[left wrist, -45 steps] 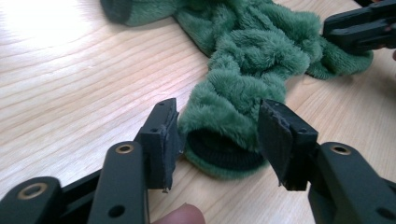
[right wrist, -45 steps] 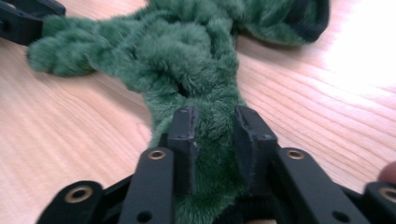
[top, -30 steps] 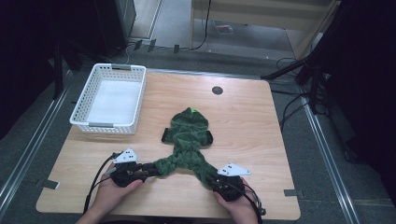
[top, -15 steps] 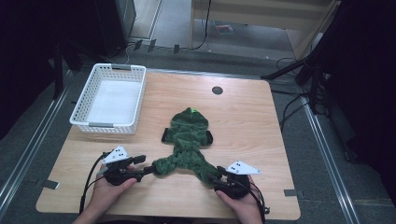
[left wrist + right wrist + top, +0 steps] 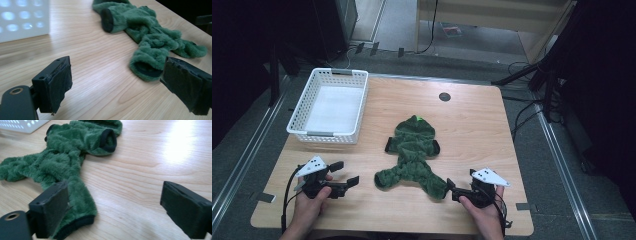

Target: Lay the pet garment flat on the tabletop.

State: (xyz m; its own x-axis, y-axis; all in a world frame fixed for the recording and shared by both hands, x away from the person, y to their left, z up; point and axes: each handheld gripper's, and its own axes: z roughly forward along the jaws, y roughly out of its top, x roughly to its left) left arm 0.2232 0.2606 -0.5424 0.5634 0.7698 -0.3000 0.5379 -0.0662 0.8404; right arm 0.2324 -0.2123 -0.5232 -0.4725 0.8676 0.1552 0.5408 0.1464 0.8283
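Note:
A green fuzzy garment (image 5: 414, 150) with black cuffs lies spread flat on the wooden table (image 5: 472, 130), hood toward the far side and two legs toward me. My left gripper (image 5: 346, 173) is open and holds nothing, a little left of the left leg. In the left gripper view the garment (image 5: 150, 42) sits ahead, its leg cuff just beyond the right-hand jaw of the left gripper (image 5: 117, 70). My right gripper (image 5: 452, 191) is open at the end of the right leg. In the right gripper view that leg of the garment (image 5: 67, 157) runs beside the left-hand jaw of the right gripper (image 5: 113, 195), outside the gap.
A white plastic basket (image 5: 327, 134) stands at the table's far left, also seen as the basket (image 5: 22, 20) and the basket (image 5: 22, 125). A round cable hole (image 5: 444, 96) sits near the far edge. Dark floor and cables surround the table.
Both grippers have drawn back from the garment's leg ends toward me and now stand open. The left one moved further left. The garment's legs lie where they were spread.

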